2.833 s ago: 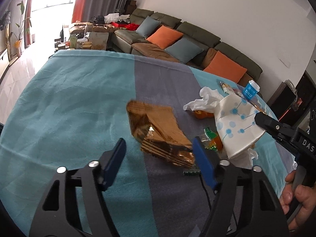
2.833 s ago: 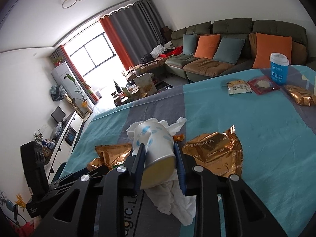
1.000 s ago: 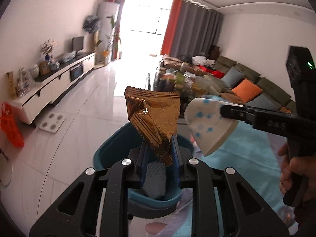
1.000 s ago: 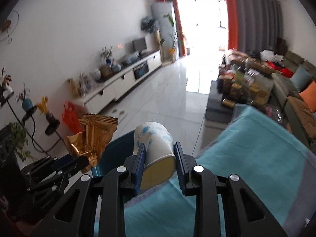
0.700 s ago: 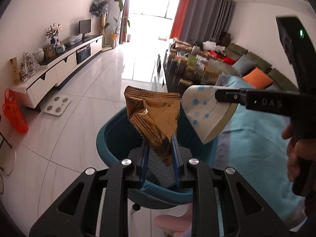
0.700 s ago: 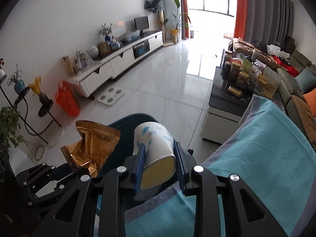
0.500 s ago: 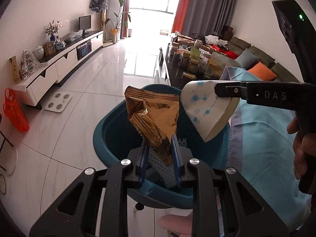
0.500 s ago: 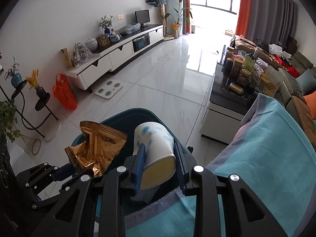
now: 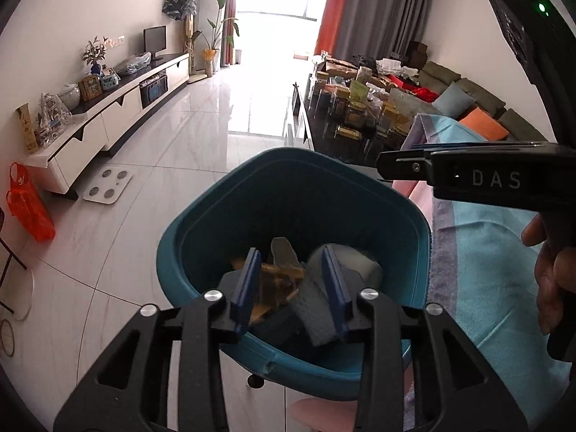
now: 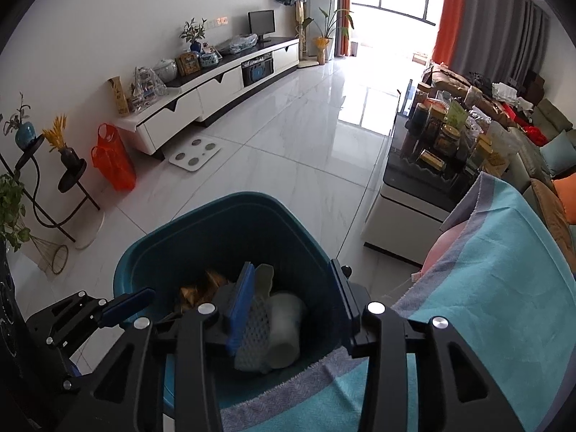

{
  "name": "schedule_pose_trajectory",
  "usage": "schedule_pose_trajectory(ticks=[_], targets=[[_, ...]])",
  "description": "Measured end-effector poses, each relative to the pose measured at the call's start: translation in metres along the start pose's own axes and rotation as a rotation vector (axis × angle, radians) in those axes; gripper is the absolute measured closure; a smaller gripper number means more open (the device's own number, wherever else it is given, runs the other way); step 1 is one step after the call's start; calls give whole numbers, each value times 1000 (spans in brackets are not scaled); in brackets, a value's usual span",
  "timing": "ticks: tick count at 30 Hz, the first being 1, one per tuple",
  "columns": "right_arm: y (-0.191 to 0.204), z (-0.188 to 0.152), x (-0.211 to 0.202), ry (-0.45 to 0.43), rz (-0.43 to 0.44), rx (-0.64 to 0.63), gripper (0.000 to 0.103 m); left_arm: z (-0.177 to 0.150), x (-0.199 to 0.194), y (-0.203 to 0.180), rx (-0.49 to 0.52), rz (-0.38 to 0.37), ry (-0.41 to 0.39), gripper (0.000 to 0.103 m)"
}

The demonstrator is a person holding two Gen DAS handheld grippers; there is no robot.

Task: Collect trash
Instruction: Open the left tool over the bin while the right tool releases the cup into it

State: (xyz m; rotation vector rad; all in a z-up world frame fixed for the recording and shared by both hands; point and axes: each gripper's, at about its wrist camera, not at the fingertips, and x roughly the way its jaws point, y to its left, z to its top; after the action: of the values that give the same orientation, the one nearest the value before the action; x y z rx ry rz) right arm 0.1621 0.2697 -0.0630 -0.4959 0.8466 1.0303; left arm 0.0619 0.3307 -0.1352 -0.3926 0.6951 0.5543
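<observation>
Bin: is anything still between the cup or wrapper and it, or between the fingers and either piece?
Nothing visible. The cup and wrapper already lie inside the bin, beside a grey mesh piece. The left gripper and right gripper are open above the bin, touching neither.

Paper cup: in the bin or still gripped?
In the bin. The paper cup lies on its side inside the teal bin; right gripper open, empty.
</observation>
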Motion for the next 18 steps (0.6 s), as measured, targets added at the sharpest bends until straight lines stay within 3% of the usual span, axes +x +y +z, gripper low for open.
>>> schedule_pose_trajectory(ticks=[5,9,10,11,13,16,18], targets=[[-6,1,-13,-36,3,22,61,2,-11,5,-14,8,-35,49],[-11,-2,-37,-100,-9,30,41,5,-31,9,-35,18,-89,28],[-12,-3,-45,-119,-10,34,36,6,-38,9,-40,30,-110,16],[-13,-6,-56,-149,-10,38,26,8,-47,10,-49,39,-140,11],[-14,-11,-73,-191,-24,45,18,11,-64,12,-57,42,-190,5],[-19,-25,-103,-257,-28,66,8,18,-88,8,-66,35,-258,5],[-25,-36,-121,-299,-36,80,7,24,-102,1,-67,21,-284,5]])
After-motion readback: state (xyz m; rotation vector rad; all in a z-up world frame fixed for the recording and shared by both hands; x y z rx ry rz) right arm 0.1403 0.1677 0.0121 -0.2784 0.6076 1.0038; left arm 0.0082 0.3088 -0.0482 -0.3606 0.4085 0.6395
